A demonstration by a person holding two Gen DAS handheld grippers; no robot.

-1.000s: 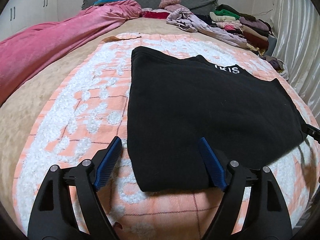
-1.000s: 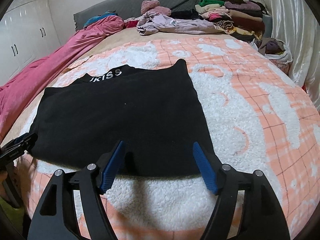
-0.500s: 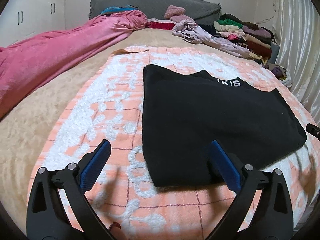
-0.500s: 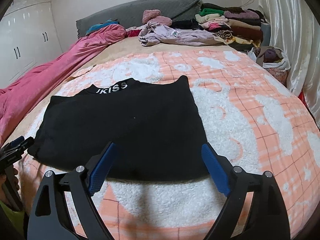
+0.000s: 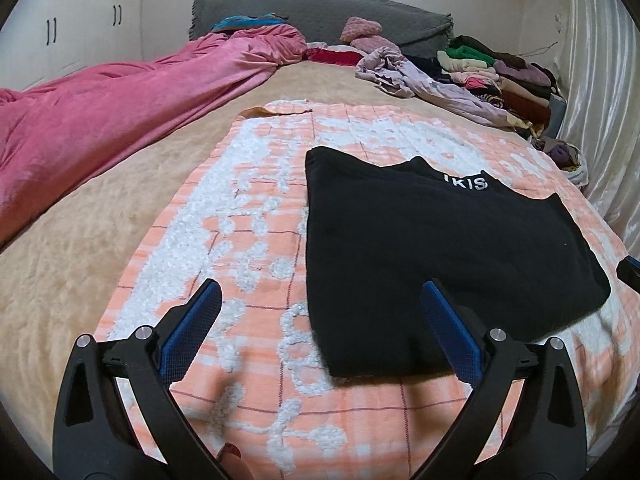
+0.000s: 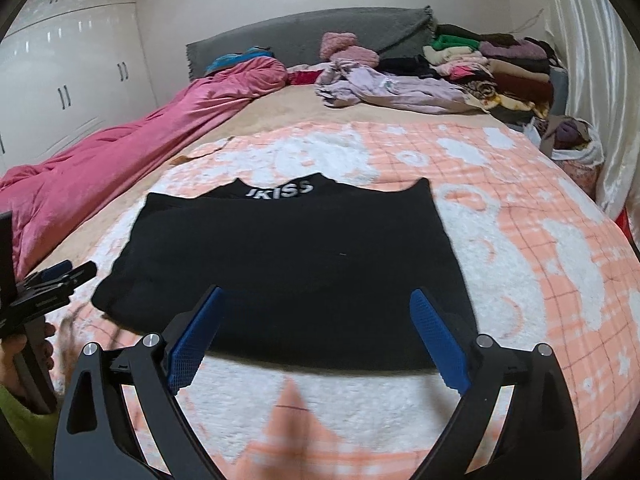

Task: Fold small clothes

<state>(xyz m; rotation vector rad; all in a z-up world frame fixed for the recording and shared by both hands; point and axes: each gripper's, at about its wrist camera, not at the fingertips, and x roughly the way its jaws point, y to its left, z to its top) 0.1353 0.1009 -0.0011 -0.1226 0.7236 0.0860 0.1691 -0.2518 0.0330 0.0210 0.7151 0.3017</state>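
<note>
A black garment (image 5: 432, 248) (image 6: 296, 272) with white lettering at its collar lies folded flat on an orange-and-white blanket (image 5: 248, 216) (image 6: 520, 240). My left gripper (image 5: 320, 292) hovers open above the garment's near left corner, nothing between its blue pads. My right gripper (image 6: 316, 300) hangs above the garment's near edge, its jaws still opening and holding nothing. The left gripper (image 6: 60, 276) shows at the left edge of the right wrist view, held by a hand (image 6: 16, 356). The right gripper's tip (image 5: 630, 272) peeks in at the right edge of the left wrist view.
A pink duvet (image 5: 120, 112) lies along the bed's left side. A lilac garment (image 5: 420, 80) and a stack of folded clothes (image 5: 500, 72) sit at the far right by the grey headboard (image 5: 320, 12). A curtain (image 5: 600, 100) hangs at the right, white wardrobes (image 6: 60, 72) at the left.
Both grippers have opened wider and lifted back from the black garment's near edge. The garment stays flat on the blanket.
</note>
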